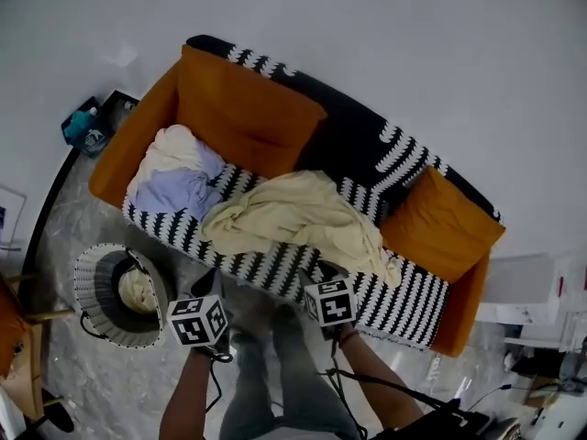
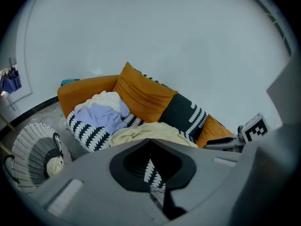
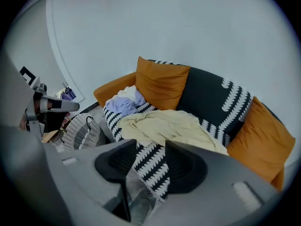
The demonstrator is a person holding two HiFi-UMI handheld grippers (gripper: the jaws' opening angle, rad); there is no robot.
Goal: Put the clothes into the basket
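1. Head view: sofa carries a cream cloth mid-seat. A lilac-and-white pile lies at its left end, apart from the cloth.
2. Basket stands on the floor off the sofa's left end. The head view looks straight into it and shows one cream piece inside.
3. Left claw, own view: tips clenched together, gripping nothing. Only a sliver of patterned seat shows behind them.
4. Right claw, own view: released, jaws apart. The seat's patterned front edge shows through the gap, with nothing between the jaws.
5. Head view: both claws hang before the seat's front edge, short of the cream cloth. Jaw state is unreadable from here.
6. Right claw view shows the basket's outside only. Left claw view also catches the cream piece.
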